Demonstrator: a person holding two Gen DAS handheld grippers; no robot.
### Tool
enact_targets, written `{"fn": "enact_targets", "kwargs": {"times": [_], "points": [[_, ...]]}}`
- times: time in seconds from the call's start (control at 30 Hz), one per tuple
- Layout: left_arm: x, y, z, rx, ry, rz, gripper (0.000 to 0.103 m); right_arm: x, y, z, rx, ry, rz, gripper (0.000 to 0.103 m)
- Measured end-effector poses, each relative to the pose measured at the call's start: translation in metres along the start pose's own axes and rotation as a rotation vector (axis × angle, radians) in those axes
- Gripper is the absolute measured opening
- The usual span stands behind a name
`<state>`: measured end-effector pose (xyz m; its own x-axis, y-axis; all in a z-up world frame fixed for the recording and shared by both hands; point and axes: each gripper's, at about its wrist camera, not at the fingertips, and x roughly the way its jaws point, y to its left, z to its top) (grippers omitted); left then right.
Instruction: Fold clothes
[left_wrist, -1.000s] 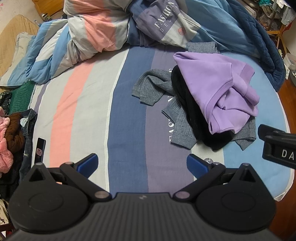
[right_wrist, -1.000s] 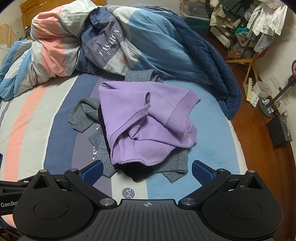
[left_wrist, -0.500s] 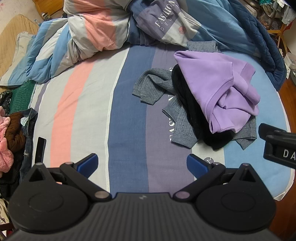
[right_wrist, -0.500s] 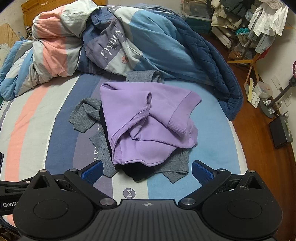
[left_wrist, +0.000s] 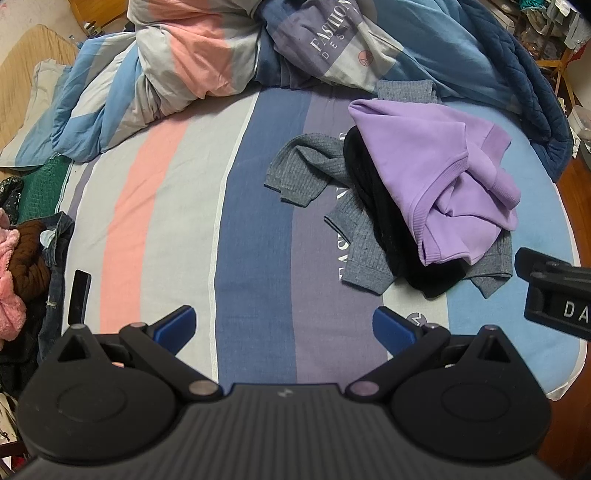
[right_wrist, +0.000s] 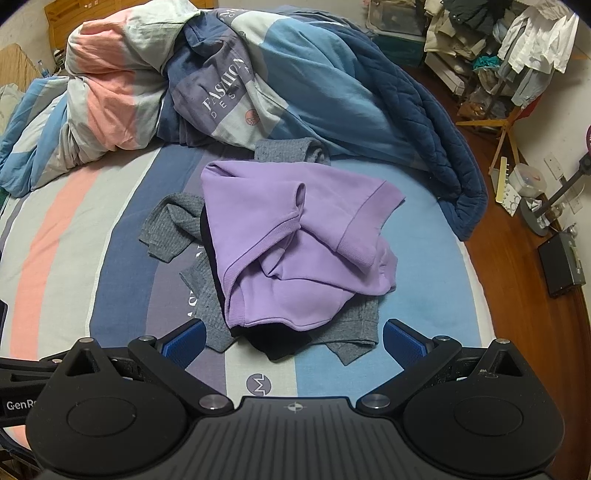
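Black garment (right_wrist: 275, 341) mostly hidden under purple sweatshirt (right_wrist: 295, 236)

"FASHION" on duvet (right_wrist: 225, 92)

Little changes. Seen from the right hand-held gripper (right_wrist: 294, 340), the purple sweatshirt (right_wrist: 295, 243) and the clothes under it sit slightly farther right and lower than a second ago: a small drift toward the pile. From the left hand-held gripper (left_wrist: 283, 325), the pile edges faintly lower. Both jaws keep their wide spread.
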<state>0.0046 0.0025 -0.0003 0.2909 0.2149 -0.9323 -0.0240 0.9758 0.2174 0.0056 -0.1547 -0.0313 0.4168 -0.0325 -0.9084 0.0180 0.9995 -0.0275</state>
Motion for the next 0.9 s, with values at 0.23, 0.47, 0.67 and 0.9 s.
{"fn": "enact_targets", "kwargs": {"times": [0.23, 0.47, 0.67, 0.9], "points": [[0.007, -0.002, -0.004, -0.002, -0.003, 0.005, 0.103, 0.007, -0.004, -0.006, 0.014, 0.000, 0.001, 0.103], [0.038, -0.014, 0.000, 0.025, -0.002, 0.000, 0.103, 0.030, -0.019, -0.021, -0.027, -0.136, 0.047, 0.103], [0.069, -0.015, -0.005, 0.026, 0.025, -0.007, 0.103, 0.072, -0.030, -0.035, -0.143, -0.263, 0.123, 0.103], [0.105, -0.013, -0.017, 0.003, 0.063, -0.054, 0.103, 0.133, 0.003, -0.059, -0.437, -0.284, 0.045, 0.097]]}}
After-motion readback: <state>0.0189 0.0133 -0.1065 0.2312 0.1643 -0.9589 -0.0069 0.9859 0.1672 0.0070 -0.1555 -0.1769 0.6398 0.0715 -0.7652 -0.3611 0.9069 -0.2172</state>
